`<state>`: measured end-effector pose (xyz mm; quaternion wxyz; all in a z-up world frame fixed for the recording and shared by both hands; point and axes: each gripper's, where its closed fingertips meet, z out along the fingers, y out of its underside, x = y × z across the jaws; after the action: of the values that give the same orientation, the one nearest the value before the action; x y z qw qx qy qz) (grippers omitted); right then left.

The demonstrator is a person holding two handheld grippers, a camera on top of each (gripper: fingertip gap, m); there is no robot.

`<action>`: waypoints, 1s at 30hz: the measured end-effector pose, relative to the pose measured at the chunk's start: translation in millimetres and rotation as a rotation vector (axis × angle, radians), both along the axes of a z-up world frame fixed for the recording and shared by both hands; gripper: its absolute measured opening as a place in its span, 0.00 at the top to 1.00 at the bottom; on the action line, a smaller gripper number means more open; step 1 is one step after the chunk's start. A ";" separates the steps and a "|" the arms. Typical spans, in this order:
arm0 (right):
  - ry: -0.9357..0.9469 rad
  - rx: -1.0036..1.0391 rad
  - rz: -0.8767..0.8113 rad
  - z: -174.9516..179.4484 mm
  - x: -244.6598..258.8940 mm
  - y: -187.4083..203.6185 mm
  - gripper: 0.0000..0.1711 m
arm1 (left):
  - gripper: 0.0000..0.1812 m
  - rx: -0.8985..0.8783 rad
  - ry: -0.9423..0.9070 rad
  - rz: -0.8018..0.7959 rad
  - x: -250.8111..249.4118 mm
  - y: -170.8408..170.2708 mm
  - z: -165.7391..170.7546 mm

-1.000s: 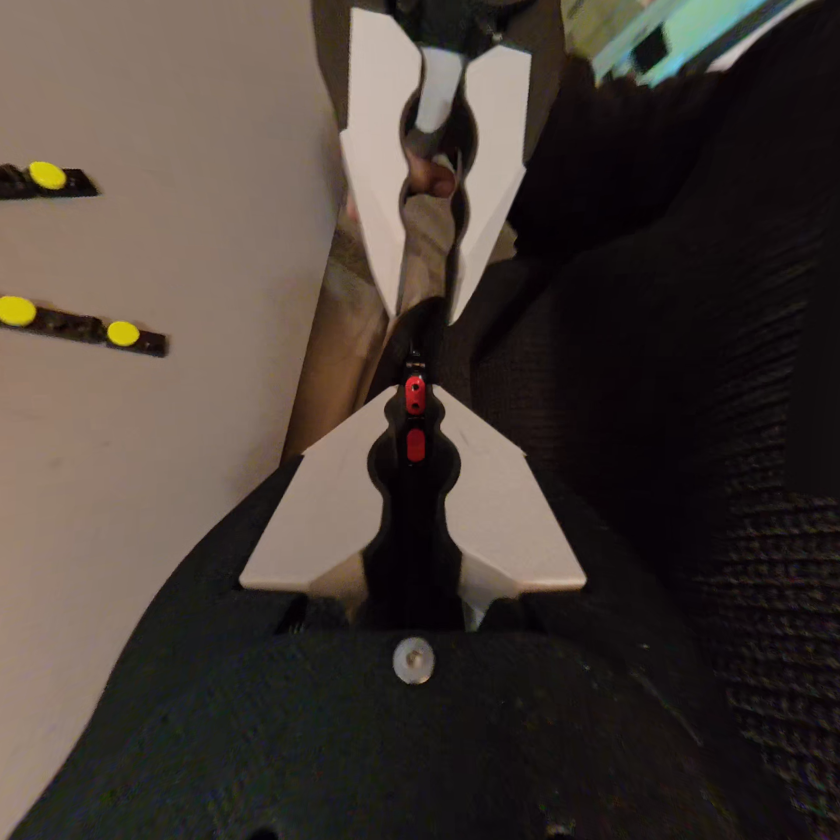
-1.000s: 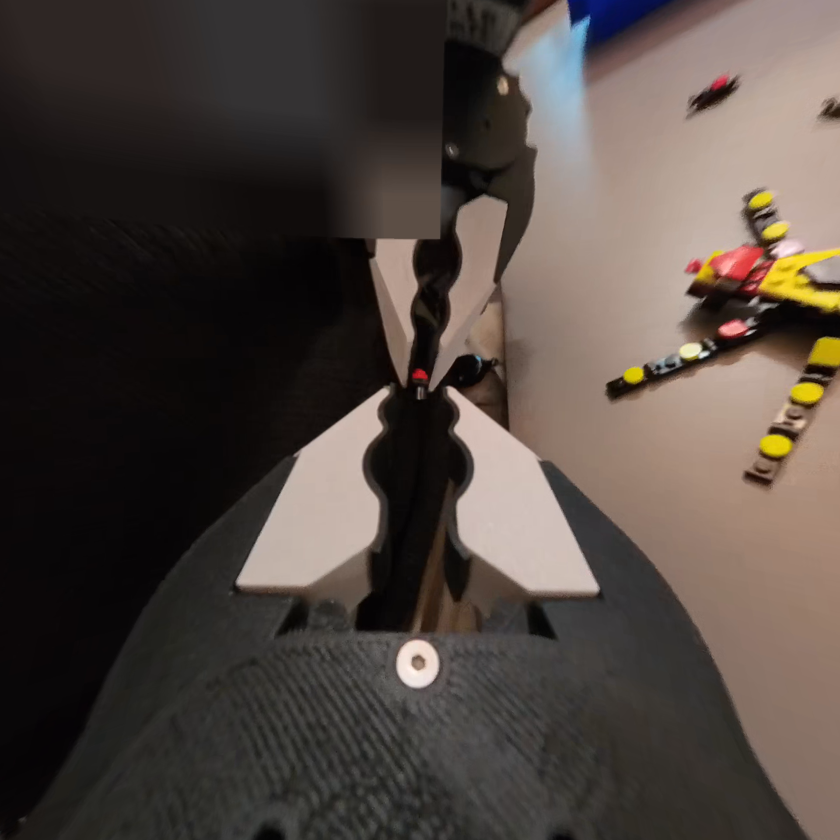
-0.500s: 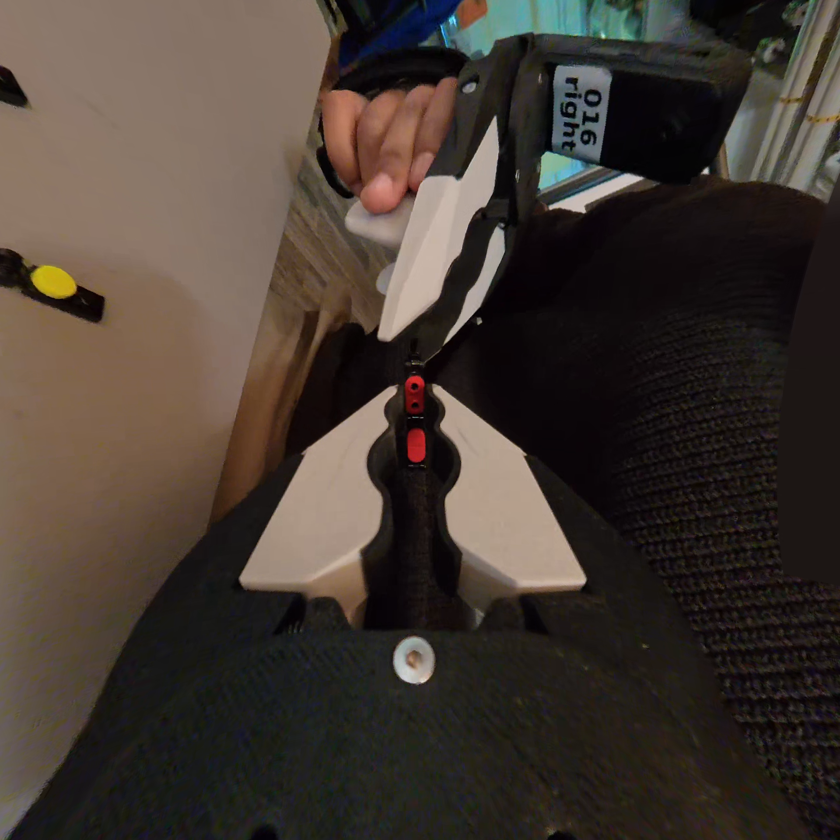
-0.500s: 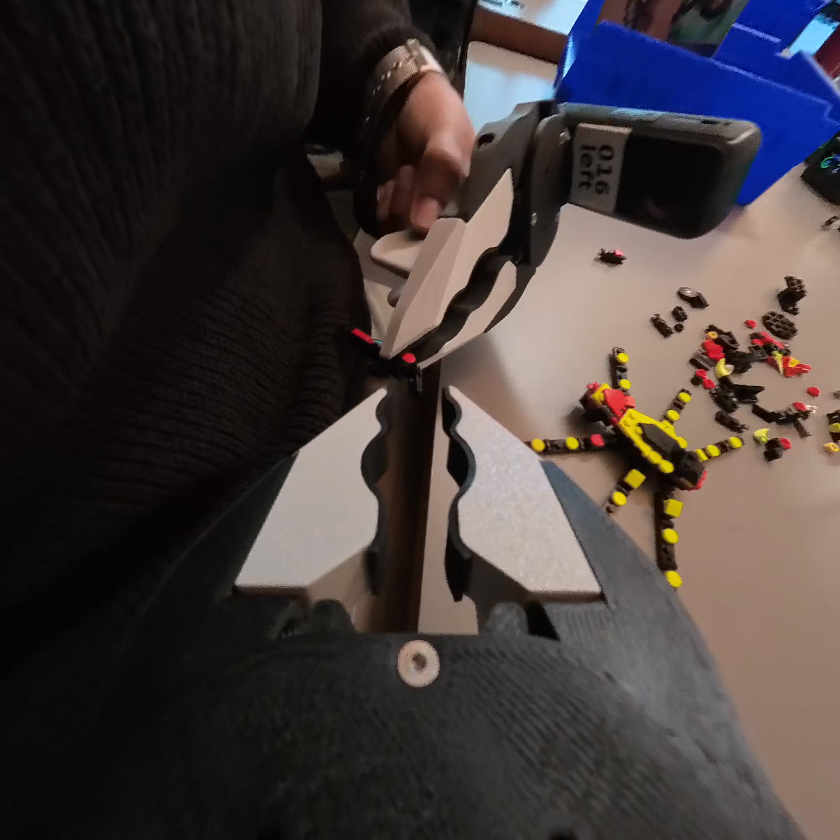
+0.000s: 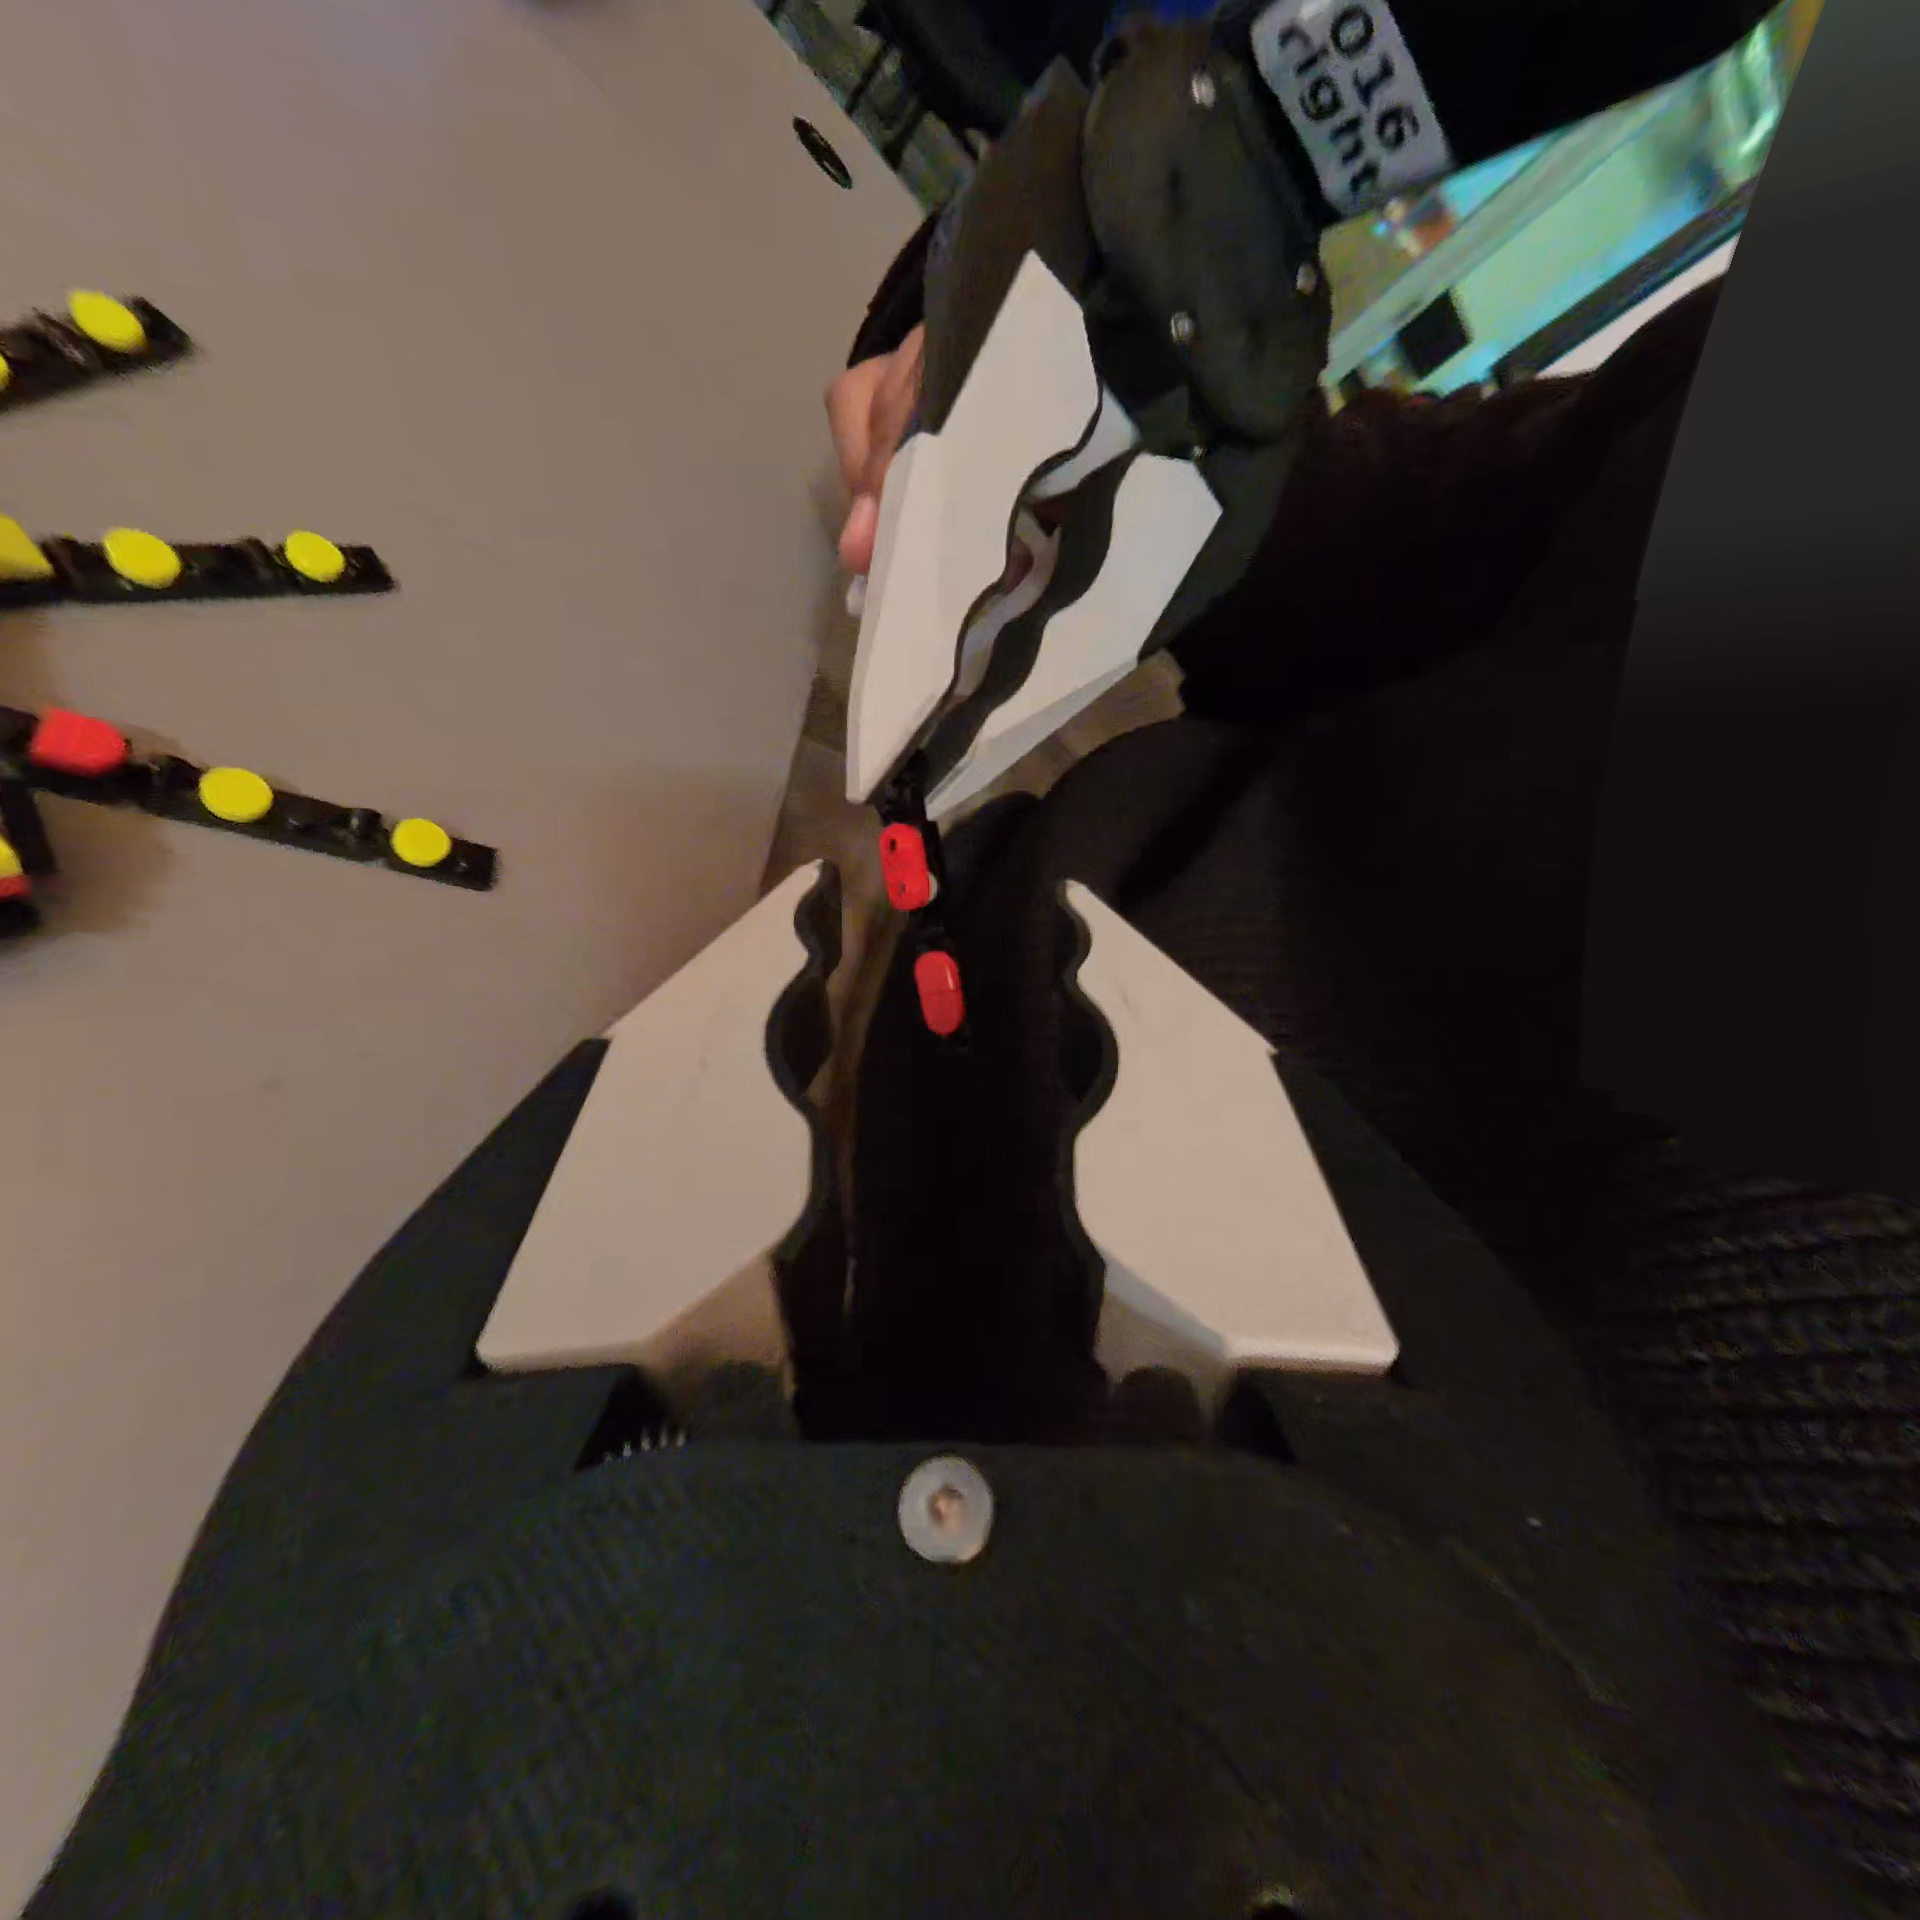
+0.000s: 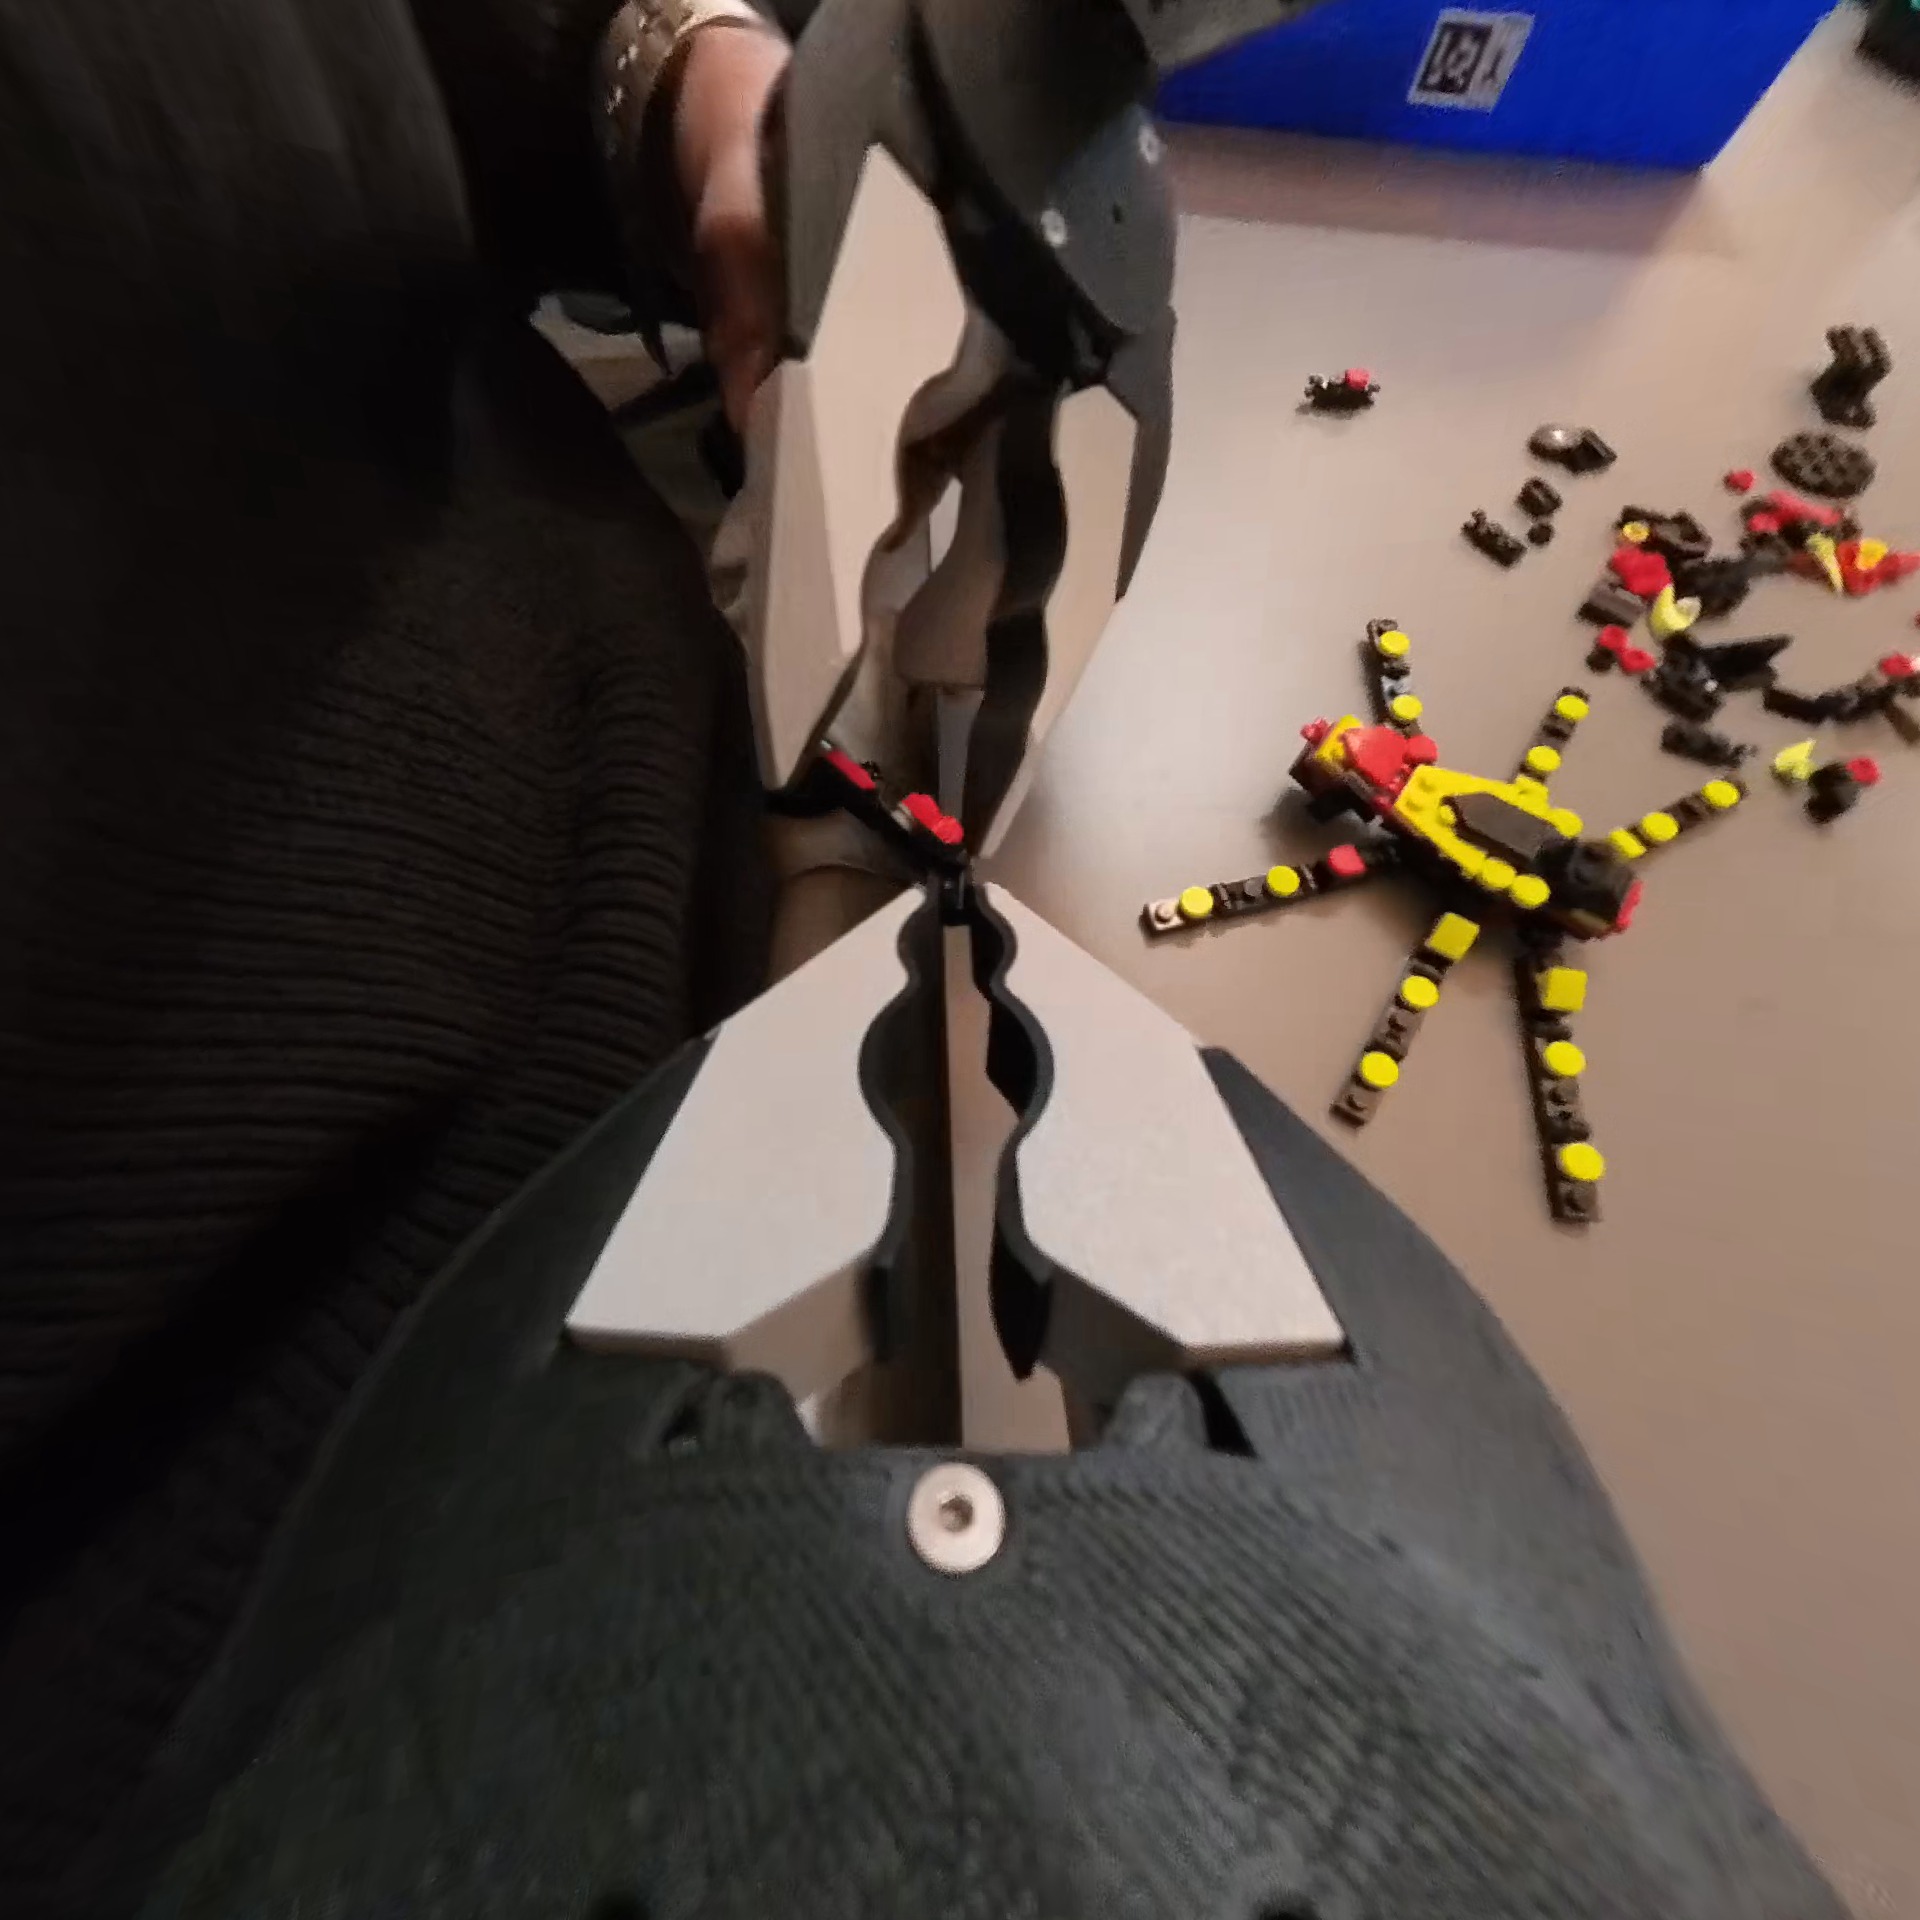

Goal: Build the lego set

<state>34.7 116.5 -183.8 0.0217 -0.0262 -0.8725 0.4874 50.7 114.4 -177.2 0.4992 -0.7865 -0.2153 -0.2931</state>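
A thin black lego strip with two red pieces [image 5: 940, 992] hangs off the table's edge, in front of a person's dark sweater. My right gripper [image 6: 954, 896] is shut on the strip's black end [image 6: 951, 883]; the left wrist view shows it [image 5: 902, 795] pinching that end from above. My left gripper [image 5: 940, 878] is open; the strip lies between its spread fingers and neither pad touches it. The right wrist view shows the left gripper [image 6: 883, 816] open around the strip [image 6: 894, 805]. The yellow, black and red spider model [image 6: 1475, 821] lies on the table.
Loose black, red and yellow pieces [image 6: 1766, 623] lie behind the model, with a blue bin [image 6: 1507, 83] at the back. The model's black legs with yellow studs [image 5: 239, 795] show left in the left wrist view. A person's sweater [image 6: 312, 727] fills the left.
My left gripper, shut on the strip before, has opened and let it go. My right gripper, open before, has shut on the strip's end. Both views have swung towards the table.
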 end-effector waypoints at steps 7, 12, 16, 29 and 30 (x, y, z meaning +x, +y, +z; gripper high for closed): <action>-0.115 -0.062 -0.028 8.0 -1.1 -1.7 0.98 | 0.94 -0.018 0.023 0.001 -0.5 1.7 -3.9; -0.113 -0.047 0.028 5.8 7.8 0.1 0.98 | 0.96 0.000 -0.008 -0.023 0.3 -1.0 -2.4; -0.104 -0.031 0.038 2.5 9.4 0.1 0.98 | 0.96 -0.019 0.004 -0.040 2.8 -1.3 -6.2; 0.126 0.036 -0.367 9.9 -81.1 72.5 0.98 | 0.79 0.029 0.066 0.132 -31.2 -6.2 4.6; 0.169 0.064 -0.419 10.1 -91.4 85.9 0.98 | 0.79 0.032 0.072 0.139 -33.1 -6.8 5.2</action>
<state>-56.7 202.4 -173.7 0.1965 -0.1652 -0.8581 0.4447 17.6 107.7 -172.0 0.5383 -0.7714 -0.2468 -0.2327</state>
